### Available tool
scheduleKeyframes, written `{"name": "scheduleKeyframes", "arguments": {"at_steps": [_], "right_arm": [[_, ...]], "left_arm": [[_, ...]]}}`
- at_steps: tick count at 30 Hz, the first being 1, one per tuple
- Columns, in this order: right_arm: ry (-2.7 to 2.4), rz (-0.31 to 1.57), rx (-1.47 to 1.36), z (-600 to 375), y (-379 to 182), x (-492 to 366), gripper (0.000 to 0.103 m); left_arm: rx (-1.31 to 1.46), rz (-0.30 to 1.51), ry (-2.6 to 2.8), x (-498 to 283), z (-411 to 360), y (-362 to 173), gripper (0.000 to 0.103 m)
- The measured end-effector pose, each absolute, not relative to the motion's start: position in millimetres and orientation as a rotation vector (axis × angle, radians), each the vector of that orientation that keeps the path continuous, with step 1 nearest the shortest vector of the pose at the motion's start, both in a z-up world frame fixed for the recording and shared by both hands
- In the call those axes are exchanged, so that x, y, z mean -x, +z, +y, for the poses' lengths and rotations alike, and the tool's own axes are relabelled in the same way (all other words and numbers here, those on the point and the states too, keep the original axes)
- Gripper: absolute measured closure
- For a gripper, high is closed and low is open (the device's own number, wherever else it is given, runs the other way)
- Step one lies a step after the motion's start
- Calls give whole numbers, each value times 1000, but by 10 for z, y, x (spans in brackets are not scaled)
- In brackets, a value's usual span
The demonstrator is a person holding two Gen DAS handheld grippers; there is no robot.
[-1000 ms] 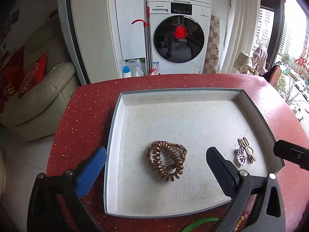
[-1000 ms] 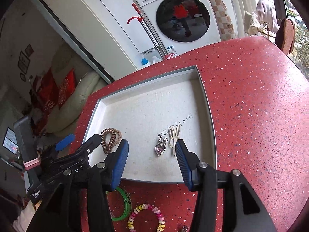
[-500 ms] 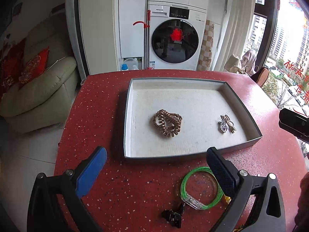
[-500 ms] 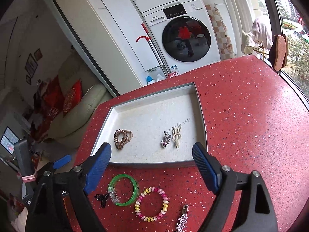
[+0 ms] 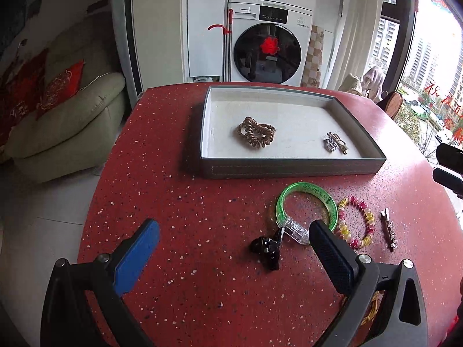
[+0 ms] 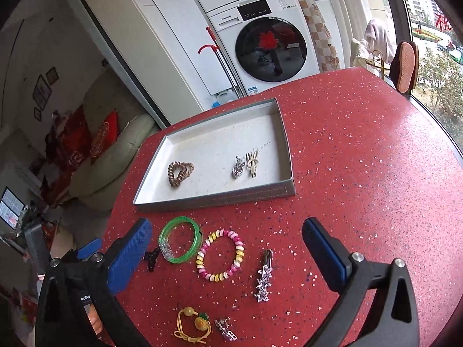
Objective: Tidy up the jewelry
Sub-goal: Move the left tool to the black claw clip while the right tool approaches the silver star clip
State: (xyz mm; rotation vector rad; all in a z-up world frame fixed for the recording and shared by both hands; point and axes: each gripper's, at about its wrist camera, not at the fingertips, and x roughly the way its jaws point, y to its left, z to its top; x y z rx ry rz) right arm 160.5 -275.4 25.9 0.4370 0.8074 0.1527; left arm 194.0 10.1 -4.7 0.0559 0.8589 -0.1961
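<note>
Both hand-held grippers are spread wide with nothing between the pads: left hand-held gripper (image 5: 234, 256) hangs over the near-left part of the red speckled surface (image 6: 361, 150), right hand-held gripper (image 6: 227, 245) over the loose pieces; grey shallow tray with pale lining (image 6: 215, 199) sits at the far side, already holding a brown spiral hair tie (image 6: 178, 172), a silver heart charm (image 6: 238, 169) and a cream rabbit-shaped clip (image 6: 252, 163); still on the surface, near of the tray: green translucent bangle with clear clasp (image 6: 181, 241), small black claw clip (image 6: 151, 257) touching the bangle's left, pink-and-yellow spiral bracelet (image 6: 220, 256), silver star hair clip (image 6: 264, 276), yellow cord bracelet with pineapple charm (image 6: 192, 324), small silver trinket (image 6: 225, 329)

Step in hand looks like choosing the next loose piece; the left hand-held gripper seems best placed for the black claw clip, the right for the spiral bracelet or star clip; advice: come down straight over one piece only, pads on either side of its narrow width, keep clear of the bangle so it doesn't get dragged; grip the star clip across its short side or it may twist; lift above the tray wall before crossing, drop in a bare patch of lining apart from the pieces already there
</note>
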Motion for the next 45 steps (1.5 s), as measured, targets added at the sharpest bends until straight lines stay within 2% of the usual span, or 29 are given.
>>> {"name": "scheduleKeyframes", "arguments": {"at_steps": [12,29,38,40,42,45], "right_arm": [[88,984,-347,-2651,-255,-1255,0],[3,1040,-260,-2621,-386,-1300,1],[-6,1052,-156,-2482,-420,-1457,17],[-8,1050,-125,-2448,-414,-1495,23],[-7,1050,-97,-2415,-414,-1529,28],[-10,1051,-46,-2353,-424,-1551,30]], "left_arm": [[-51,914,-159,-1799,74,-325,0],[-79,937,-152,-1884,2,-449,0],[-107,926,-159,-1959,-84,-448,0],[-121,936,-162,-1973,-122,-470,7],[-129,941,-157,-1984,-147,-501,7],[-136,936,-156,-1979,-172,-521,7]]}}
